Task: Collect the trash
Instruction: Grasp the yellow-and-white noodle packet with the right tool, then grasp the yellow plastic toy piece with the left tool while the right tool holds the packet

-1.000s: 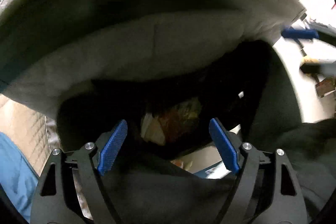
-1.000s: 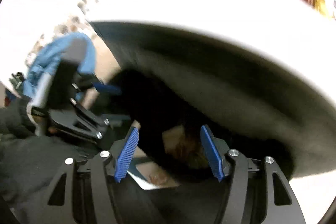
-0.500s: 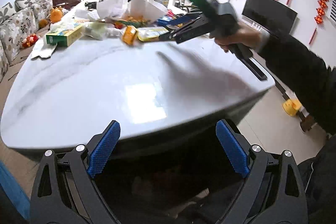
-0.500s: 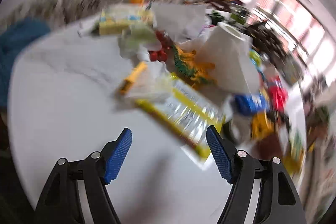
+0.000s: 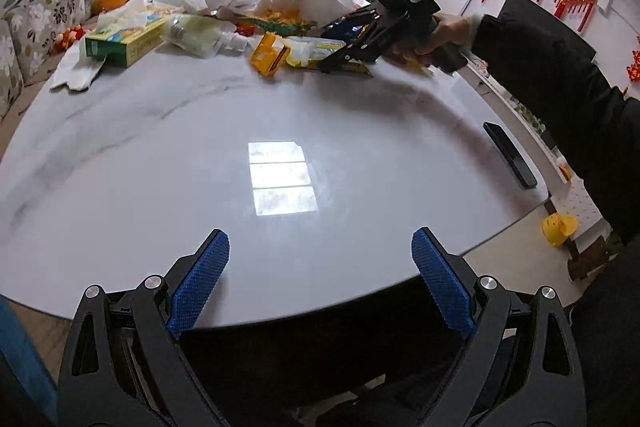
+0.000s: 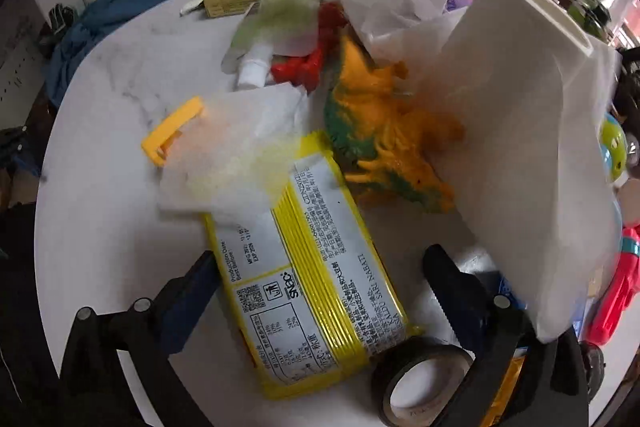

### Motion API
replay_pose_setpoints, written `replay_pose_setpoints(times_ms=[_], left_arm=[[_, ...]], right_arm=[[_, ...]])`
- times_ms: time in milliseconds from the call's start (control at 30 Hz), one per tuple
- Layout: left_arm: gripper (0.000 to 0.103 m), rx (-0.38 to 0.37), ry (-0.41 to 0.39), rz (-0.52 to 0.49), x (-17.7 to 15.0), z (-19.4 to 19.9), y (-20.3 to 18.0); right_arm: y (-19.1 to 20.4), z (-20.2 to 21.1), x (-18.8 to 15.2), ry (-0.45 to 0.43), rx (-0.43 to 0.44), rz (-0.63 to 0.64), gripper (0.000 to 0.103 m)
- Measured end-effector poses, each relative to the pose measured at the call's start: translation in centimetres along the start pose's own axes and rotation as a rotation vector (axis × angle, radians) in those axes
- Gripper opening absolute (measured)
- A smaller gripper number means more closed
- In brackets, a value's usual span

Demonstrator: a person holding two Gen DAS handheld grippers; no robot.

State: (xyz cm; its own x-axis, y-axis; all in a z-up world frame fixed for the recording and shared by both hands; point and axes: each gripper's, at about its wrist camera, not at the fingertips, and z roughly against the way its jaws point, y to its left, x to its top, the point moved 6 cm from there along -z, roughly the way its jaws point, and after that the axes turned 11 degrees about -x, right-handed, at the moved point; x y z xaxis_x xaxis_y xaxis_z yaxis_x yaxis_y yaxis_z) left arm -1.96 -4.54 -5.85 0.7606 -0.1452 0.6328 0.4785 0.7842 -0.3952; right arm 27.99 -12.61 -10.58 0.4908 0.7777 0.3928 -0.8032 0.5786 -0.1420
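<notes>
Now your right gripper [image 6: 316, 275] stands spread wide over the yellow wrapper [image 6: 304, 279]; its jaws have just been opening, and the wrapper lies between them with neither pad pressing on it. Step in hand, by my reading: approach to the next piece of trash, grasp not yet made.

Your left gripper [image 5: 320, 283] is also wide apart and holds nothing, hovering above the bare near part of the white table [image 5: 200, 155], well apart from the pile.

Around the wrapper:
- 1 crumpled tissue [image 6: 236, 155] overlaps its far end.
- 1 roll of black tape [image 6: 420, 379] touches its near corner.
- 1 toy dinosaur [image 6: 384, 147] lies just beside it.
- 1 paper towel roll [image 6: 532, 123] leans close by the right jaw.

The next move calls for lowering until both pads bracket the wrapper's long sides, then closing. Risk: the tape or towel catching in the jaws.
</notes>
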Motion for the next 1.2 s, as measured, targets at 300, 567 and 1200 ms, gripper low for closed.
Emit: replay_pose_setpoints(times_ms=[300,567,1200], left_arm=[[0.09,0.151,-0.042,-0.085,7.9,-4.2,1.5],[0.09,0.308,-0.014,-0.088,15.5,-10.9,4.8],[0.032,0.069,-0.185,-0.252,2.2,5.6,-5.3]], right_arm=[[7.5,5.1,-5.9,-0.027,-0.087,-0.123,0.078],[9.1,12.8,-14.2,-0.155,-0.082,-0.494,0.077],[21.5,18.2,-17.0,-0.447,0.011,-0.802,0.077]])
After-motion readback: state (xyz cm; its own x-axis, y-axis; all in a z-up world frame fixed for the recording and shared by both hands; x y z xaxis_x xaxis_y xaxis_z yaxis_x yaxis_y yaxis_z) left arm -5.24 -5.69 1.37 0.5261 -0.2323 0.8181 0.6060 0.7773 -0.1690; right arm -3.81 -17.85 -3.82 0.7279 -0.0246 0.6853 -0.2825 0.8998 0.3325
